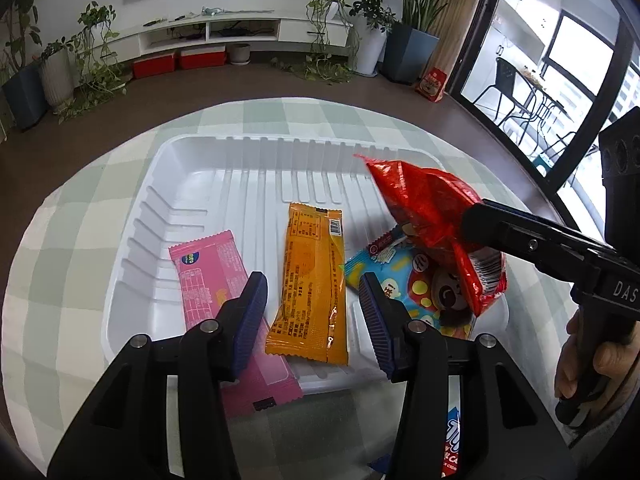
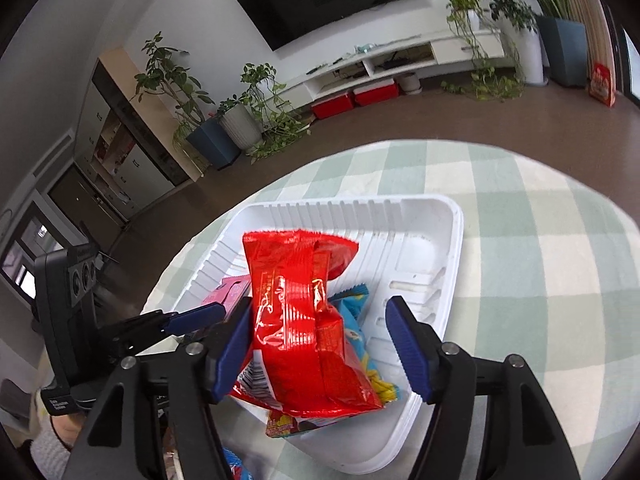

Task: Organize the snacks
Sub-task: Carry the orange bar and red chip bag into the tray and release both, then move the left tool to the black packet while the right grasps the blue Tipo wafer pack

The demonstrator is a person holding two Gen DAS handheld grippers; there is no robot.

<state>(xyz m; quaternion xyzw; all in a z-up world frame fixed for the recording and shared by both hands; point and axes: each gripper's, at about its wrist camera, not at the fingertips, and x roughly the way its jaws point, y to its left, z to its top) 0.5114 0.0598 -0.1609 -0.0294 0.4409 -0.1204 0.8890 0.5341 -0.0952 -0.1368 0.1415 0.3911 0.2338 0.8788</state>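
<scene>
A white ribbed tray (image 1: 192, 184) sits on a green checked tablecloth. In it lie a pink snack packet (image 1: 208, 276), an orange packet (image 1: 312, 280) and a light blue cartoon packet (image 1: 424, 292). A red snack bag (image 1: 428, 216) leans over the blue packet at the tray's right side. My left gripper (image 1: 312, 312) is open and empty, low over the tray's near edge above the orange packet. My right gripper (image 2: 320, 348) is open, with the red bag (image 2: 304, 320) standing between its jaws and touching the left pad (image 2: 232, 348). The right pad is clear of the bag.
The tray also shows in the right wrist view (image 2: 420, 240). Another blue and red packet (image 1: 452, 440) lies on the cloth (image 1: 72, 280) just in front of the tray. Past the round table's edge are brown floor, potted plants and a TV cabinet.
</scene>
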